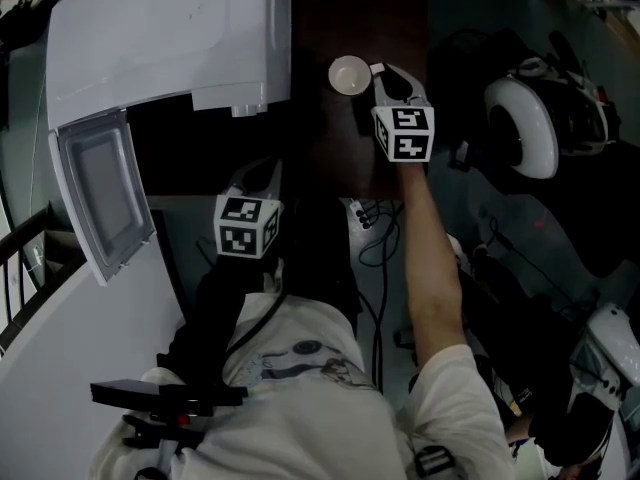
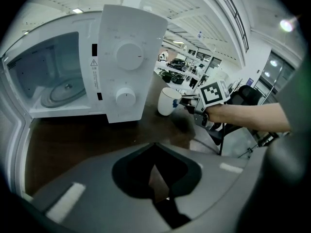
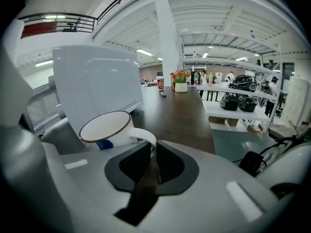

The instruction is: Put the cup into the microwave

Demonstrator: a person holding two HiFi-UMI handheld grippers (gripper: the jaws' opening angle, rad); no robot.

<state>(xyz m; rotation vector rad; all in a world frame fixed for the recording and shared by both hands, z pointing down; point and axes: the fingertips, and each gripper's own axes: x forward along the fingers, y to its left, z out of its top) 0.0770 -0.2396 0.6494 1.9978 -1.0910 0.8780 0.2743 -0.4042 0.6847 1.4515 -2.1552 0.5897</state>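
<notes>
A white enamel cup (image 1: 349,74) with a dark rim stands on the dark table, just right of the white microwave (image 1: 170,38). In the right gripper view the cup (image 3: 104,127) is upright and its handle runs into my right gripper (image 3: 151,147), whose narrow jaws are shut on it. The left gripper view shows that right gripper (image 2: 187,106) beside the cup (image 2: 168,102). The microwave door (image 1: 100,193) hangs wide open at the left, and the cavity with its glass turntable (image 2: 63,92) shows. My left gripper (image 1: 262,168) hovers before the microwave, shut and holding nothing.
The brown table (image 3: 180,115) runs far ahead, with a red cup and a flower pot (image 3: 177,84) at its end. Cables (image 1: 375,218) hang off the table's near edge. A white round machine (image 1: 520,128) sits on the floor at the right. Shelves with appliances (image 3: 238,101) stand beyond.
</notes>
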